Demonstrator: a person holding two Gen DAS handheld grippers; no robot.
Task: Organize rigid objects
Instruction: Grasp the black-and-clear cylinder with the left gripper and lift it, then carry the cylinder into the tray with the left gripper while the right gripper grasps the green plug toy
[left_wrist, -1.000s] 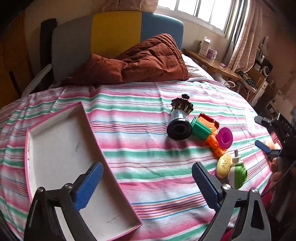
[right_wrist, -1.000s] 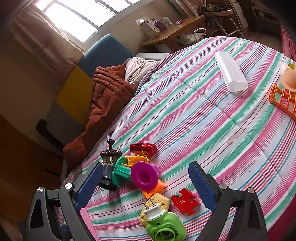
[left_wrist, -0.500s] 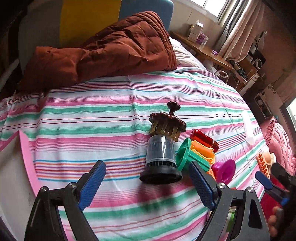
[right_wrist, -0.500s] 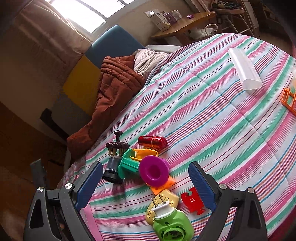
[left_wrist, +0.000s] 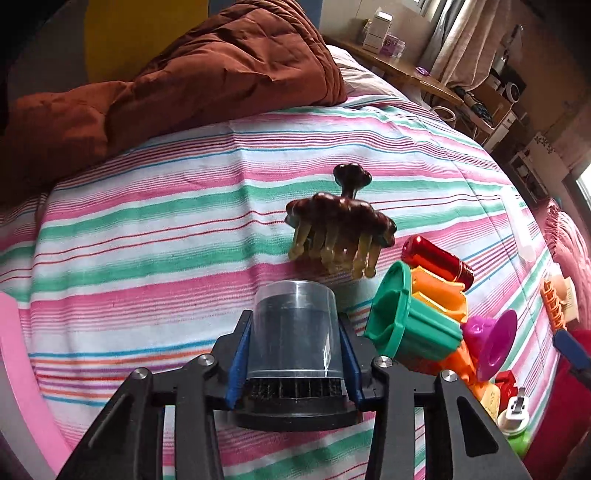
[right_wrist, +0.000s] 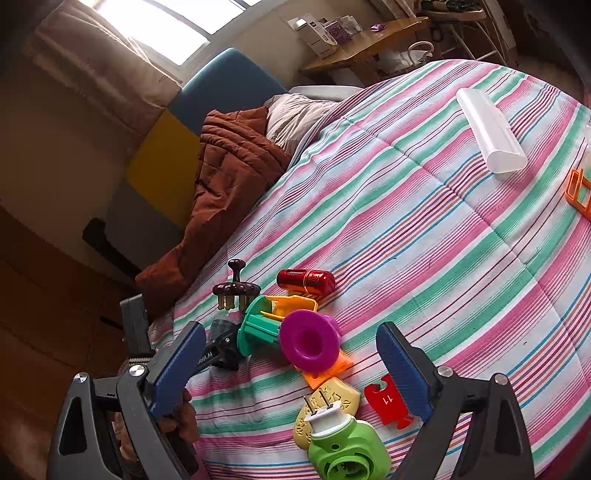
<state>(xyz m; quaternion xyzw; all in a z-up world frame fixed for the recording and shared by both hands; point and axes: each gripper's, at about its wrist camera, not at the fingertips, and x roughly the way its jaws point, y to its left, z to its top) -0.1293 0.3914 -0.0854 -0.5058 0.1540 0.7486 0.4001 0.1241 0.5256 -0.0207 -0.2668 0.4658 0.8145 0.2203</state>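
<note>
My left gripper (left_wrist: 293, 354) is closing around a clear cylinder with a black ribbed base (left_wrist: 295, 328), and its blue pads rest against both sides of it. The cylinder lies on the striped bedspread (left_wrist: 147, 236). Just beyond it sits a brown scalp massager with pale prongs (left_wrist: 340, 225). To the right are a green toy cup (left_wrist: 402, 325), a red can (left_wrist: 437, 260) and a purple funnel (left_wrist: 495, 345). My right gripper (right_wrist: 290, 354) hovers open above the purple funnel (right_wrist: 310, 341), holding nothing. The cylinder (right_wrist: 221, 326) shows at its left, half hidden.
A pink-rimmed tray (left_wrist: 22, 362) sits at the far left. A brown quilt (left_wrist: 184, 74) lies at the head of the bed. Near the right gripper lie a green plug device (right_wrist: 347, 446), a yellow piece (right_wrist: 332, 402) and a red puzzle piece (right_wrist: 388, 400). A white case (right_wrist: 489, 136) and an orange rack (right_wrist: 578, 192) lie farther off.
My left gripper swung from over the tray to the toy pile, dropped down and closed its jaws around the clear cylinder. The right gripper has stayed nearly still and open.
</note>
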